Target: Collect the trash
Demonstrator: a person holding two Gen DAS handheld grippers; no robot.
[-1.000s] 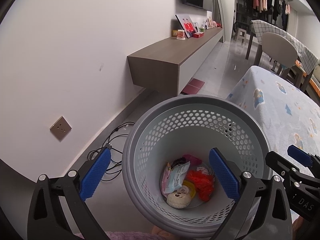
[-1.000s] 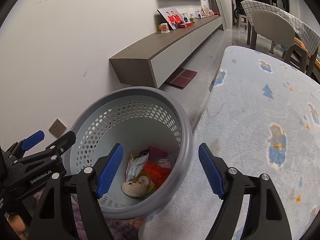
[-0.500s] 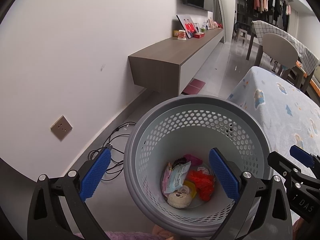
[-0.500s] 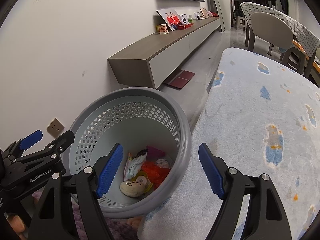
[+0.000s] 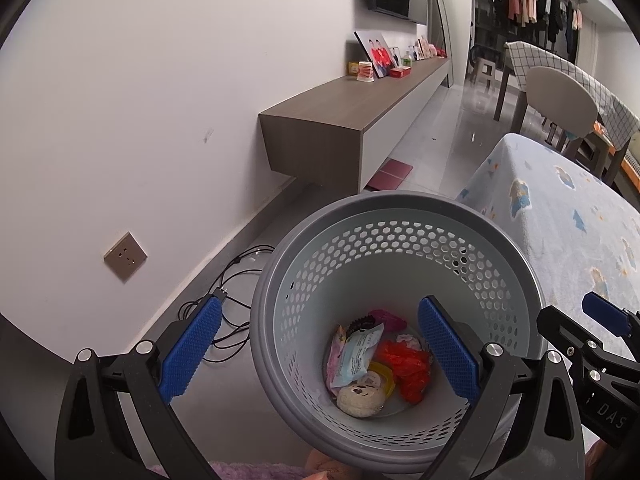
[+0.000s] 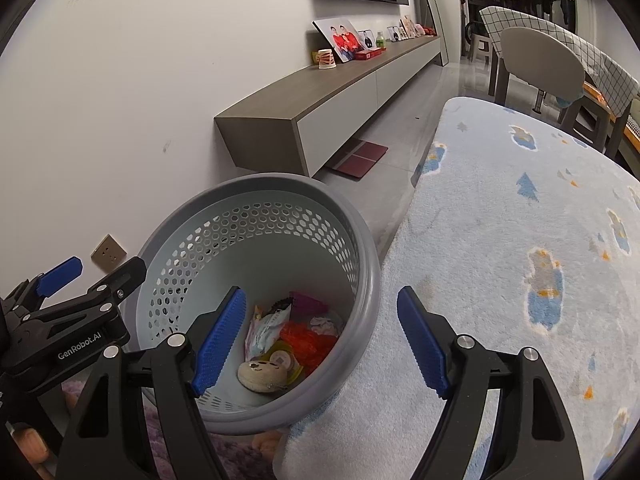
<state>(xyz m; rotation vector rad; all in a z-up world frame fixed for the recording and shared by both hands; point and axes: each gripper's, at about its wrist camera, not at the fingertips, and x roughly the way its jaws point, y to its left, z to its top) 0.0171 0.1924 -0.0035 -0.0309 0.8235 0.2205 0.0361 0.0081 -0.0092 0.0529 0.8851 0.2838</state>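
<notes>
Trash sits at the bottom of a round grey basket [image 5: 276, 292], whose upper wall is pierced with rows of hexagonal holes under a smooth, thick rim. The heap holds a pale blue snack packet [image 5: 357, 354] with print on it, a crumpled orange-red wrapper [image 5: 406, 368], a magenta scrap [image 5: 386, 317] toward the far side, a small black frilled piece beside it, a yellow bit near the middle, and a round cream-coloured item with a little bear face [image 5: 360, 398] nearest the camera. A white crumpled scrap lies next to the orange-red one.

The basket stands on the floor beside the edge of a fluffy light blue blanket [image 6: 520, 240] patterned with clouds and small trees, and its rim touches that fabric in the right wrist view. Behind it run a white wall with a socket plate [image 5: 125, 256], some black cables [image 5: 236, 280] on the floor, and a long floating wooden shelf [image 5: 340, 108] carrying photo frames and a cup.

The left hand-held gripper [image 5: 318, 354] hovers above the basket with its blue pads wide apart and nothing between them; one pad lines up over the opening, the other outside the rim. The right hand-held gripper [image 6: 320, 344] is likewise spread and empty, straddling the basket's rim on the blanket side.
</notes>
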